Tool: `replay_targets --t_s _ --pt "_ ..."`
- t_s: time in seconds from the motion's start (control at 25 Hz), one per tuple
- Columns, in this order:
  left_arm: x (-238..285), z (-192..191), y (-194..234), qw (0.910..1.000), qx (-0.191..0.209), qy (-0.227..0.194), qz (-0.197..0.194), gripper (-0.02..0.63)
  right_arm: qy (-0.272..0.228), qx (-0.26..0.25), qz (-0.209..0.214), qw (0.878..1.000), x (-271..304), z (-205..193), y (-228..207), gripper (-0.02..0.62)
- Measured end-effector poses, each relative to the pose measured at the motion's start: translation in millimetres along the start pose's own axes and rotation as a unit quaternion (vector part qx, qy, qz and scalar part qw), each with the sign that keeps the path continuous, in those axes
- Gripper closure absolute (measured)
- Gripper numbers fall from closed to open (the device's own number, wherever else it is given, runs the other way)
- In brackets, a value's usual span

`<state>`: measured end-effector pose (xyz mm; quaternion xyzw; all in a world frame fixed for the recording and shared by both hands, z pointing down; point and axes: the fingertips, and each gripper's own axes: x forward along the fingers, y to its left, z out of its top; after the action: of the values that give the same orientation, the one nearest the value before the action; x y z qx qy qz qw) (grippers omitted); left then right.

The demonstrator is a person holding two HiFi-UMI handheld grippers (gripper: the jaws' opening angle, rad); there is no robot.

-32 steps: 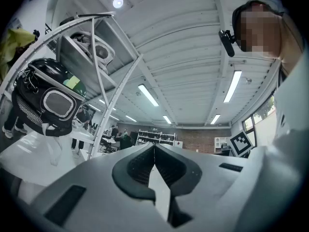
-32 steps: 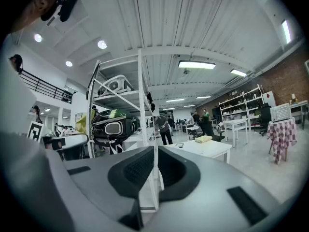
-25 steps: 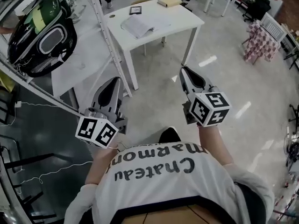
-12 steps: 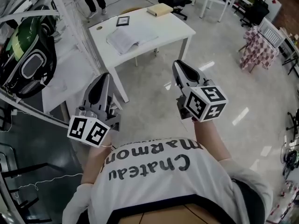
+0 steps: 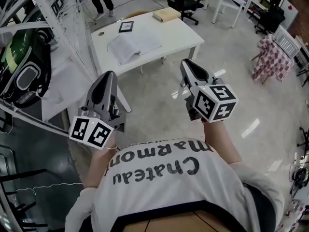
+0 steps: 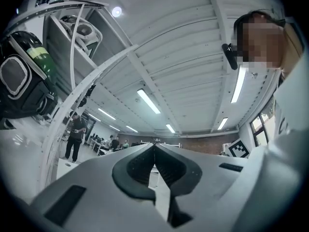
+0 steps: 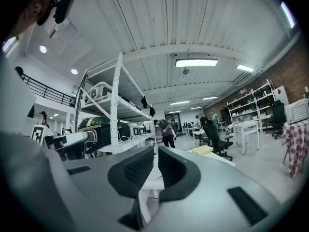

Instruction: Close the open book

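- The left gripper (image 5: 109,76) and the right gripper (image 5: 186,63) are held up before the chest, over bare floor (image 5: 159,105).
- In the left gripper view the left gripper's (image 6: 154,145) jaws are seen brought together at the tips, with nothing between them.
- The right gripper's (image 7: 155,150) jaws are likewise closed to a thin slit, and nothing is held.
- No part of the task is judged done: the book is not touched and is well apart from both grippers.
- A stretch of floor is left to be crossed before the table (image 5: 181,33) is reached.
- The book (image 5: 133,46) is found on the table's left half, near the near edge.
- It lies open, pages up, with two thick pale halves bulging on either side of a middle fold.
- Print is seen only as grey lines; no cover is shown from here.
- Still to be done, as judged: the table is to be approached, one half is to be lifted and folded over the other, and the book is to be left flat.
- Beyond the book, a small dark frame (image 5: 126,26) and a pale block (image 5: 166,14) are set on the far part of the table, apart from the book.
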<state>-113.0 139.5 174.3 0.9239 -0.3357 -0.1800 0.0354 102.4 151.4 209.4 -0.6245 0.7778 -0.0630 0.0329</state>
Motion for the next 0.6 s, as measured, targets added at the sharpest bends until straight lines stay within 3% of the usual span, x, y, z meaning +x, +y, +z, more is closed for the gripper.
replay_targets --t_s 0.2,0.6 --pt "13.3 -17.6 8.4 0.9999 -0.002 0.007 0.015 0.581 0.003 0.002 0.013 1.0 19.6 -5.0 -17.1 0.549" --pt "13.7 -48.5 29.5 0.9984 -0.02 0.041 0.034 0.581 0.051 0.039 0.021 0.998 41.8 -56.1 -23.2 0.549"
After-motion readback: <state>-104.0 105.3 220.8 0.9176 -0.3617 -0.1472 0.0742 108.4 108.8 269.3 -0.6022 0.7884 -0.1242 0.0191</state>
